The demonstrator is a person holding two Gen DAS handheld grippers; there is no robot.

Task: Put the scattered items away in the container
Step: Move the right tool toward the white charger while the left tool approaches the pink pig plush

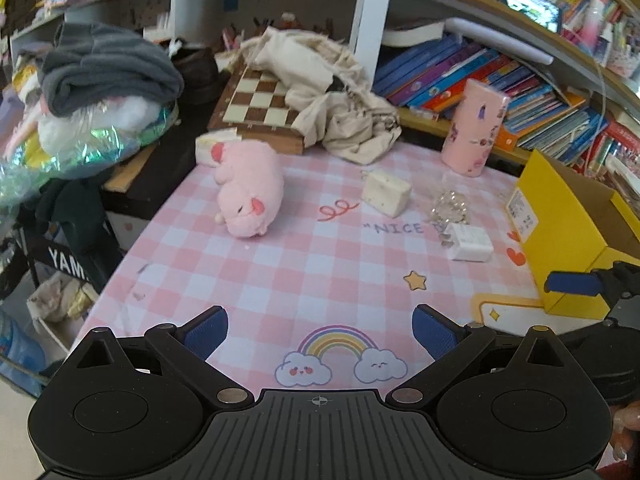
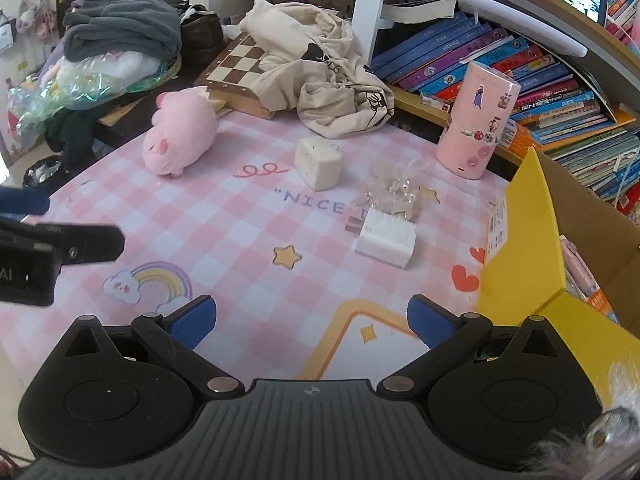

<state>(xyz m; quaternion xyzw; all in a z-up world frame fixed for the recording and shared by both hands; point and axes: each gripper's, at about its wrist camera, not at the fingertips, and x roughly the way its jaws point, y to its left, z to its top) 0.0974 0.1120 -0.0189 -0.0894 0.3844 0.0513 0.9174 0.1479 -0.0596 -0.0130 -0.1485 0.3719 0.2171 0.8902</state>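
Both grippers, left gripper point(image 1: 320, 330) and right gripper point(image 2: 312, 320), hover spread wide and empty over the desk point(image 1: 280, 272); the pink plush pig point(image 1: 248, 188) looks soft and light, best pinched across its body.

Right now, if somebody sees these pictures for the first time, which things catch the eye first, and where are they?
The pink plush pig lies on its side at the far left of the pink checked tablecloth. The bright yellow box stands open at the right edge, and a tall pink cylinder stands upright behind it, before the books. Between them lie a white charger and a cream cube.
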